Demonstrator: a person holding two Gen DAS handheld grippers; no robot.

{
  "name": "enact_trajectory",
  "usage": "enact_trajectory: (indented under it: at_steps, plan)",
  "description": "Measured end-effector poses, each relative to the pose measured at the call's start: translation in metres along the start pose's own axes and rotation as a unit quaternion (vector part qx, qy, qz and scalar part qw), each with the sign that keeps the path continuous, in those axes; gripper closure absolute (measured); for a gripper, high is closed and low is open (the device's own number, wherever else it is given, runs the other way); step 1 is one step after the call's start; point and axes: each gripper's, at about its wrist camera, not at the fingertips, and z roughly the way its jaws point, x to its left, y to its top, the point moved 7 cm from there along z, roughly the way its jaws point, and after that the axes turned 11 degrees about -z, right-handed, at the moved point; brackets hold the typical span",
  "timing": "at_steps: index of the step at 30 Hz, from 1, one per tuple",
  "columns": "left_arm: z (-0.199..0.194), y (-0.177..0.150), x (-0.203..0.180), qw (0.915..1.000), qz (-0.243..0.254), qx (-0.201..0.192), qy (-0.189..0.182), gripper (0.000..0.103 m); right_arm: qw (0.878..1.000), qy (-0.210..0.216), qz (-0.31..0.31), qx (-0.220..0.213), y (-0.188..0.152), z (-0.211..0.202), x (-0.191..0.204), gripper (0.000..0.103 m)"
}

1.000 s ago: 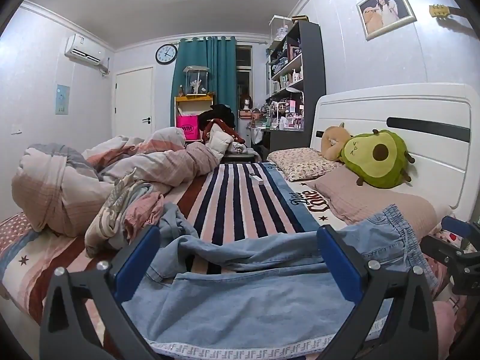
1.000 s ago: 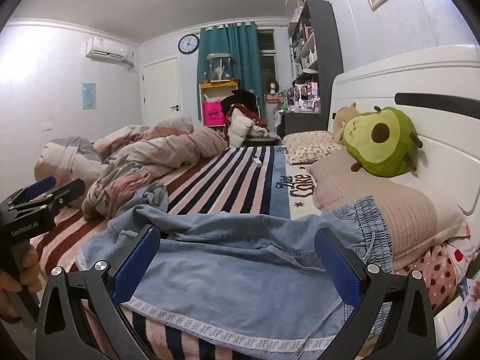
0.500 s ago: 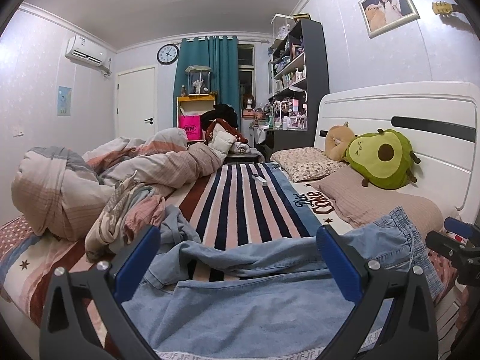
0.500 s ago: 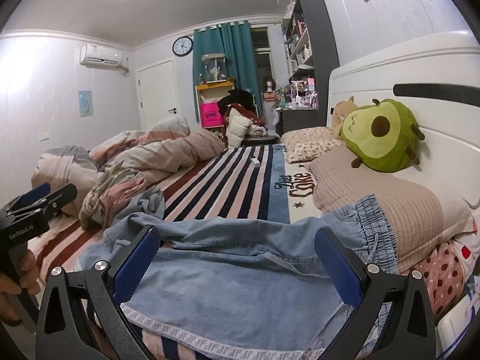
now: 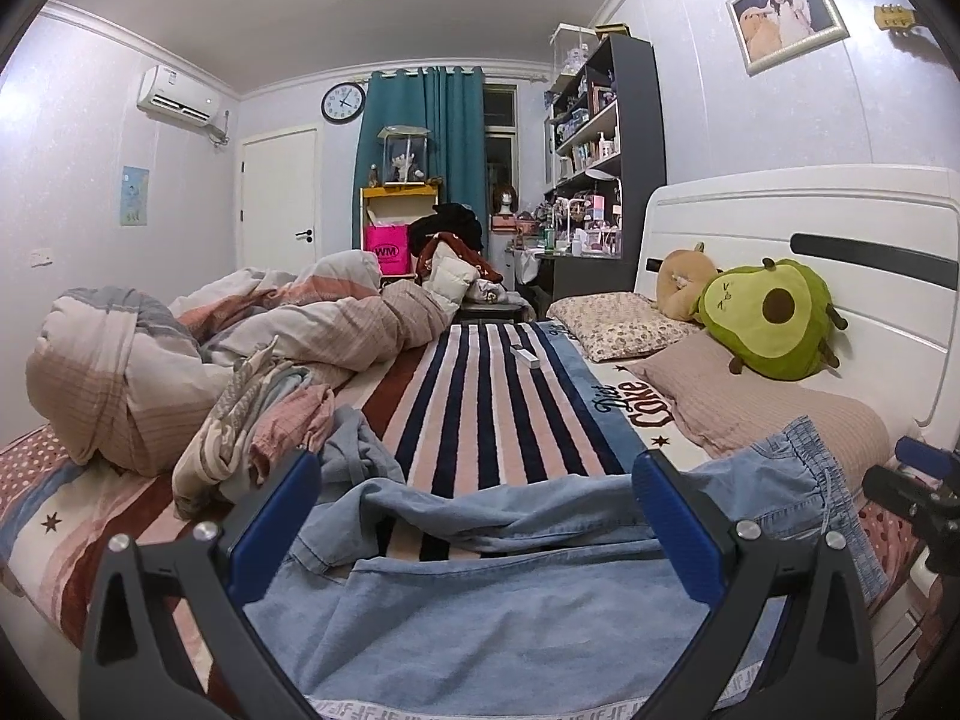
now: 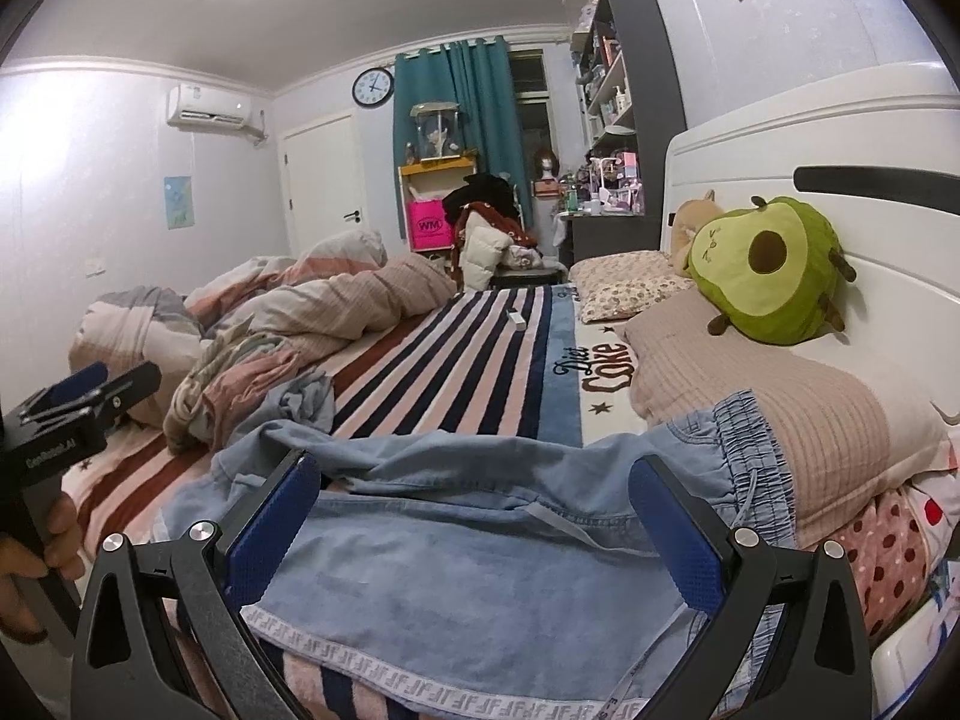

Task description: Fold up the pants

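Light blue denim pants (image 5: 480, 612) lie spread across the near edge of the bed, with a white patterned side stripe along the front and the elastic waistband (image 6: 750, 450) resting against the tan pillow at right. My left gripper (image 5: 474, 504) is open and empty above the pants' left half. My right gripper (image 6: 474, 498) is open and empty above the pants' right half (image 6: 450, 570). The left gripper also shows at the far left of the right wrist view (image 6: 78, 402), held by a hand.
A striped blanket (image 5: 498, 414) covers the bed. A rumpled duvet (image 5: 180, 360) and loose clothes (image 5: 258, 420) lie at left. Pillows and an avocado plush (image 5: 768, 318) sit by the white headboard at right. A small white remote (image 5: 525, 356) lies mid-bed.
Both grippers have lifted and drawn back slightly from the pants, so more of the room shows. The pants have not moved. Both grippers stay open.
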Motion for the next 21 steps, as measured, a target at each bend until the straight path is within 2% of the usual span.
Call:
enact_trajectory:
  at_steps: [10, 21]
  plan:
    - [0.015, 0.003, -0.006, 0.9997, 0.004, 0.010, -0.020, 0.001, 1.000, -0.006, 0.005, 0.007, 0.001, 0.005, -0.002, 0.000]
    - [0.039, 0.010, -0.001, 0.9985, -0.022, 0.034, -0.037, 0.001, 1.000, -0.004, 0.006, 0.005, 0.010, 0.017, -0.006, 0.000]
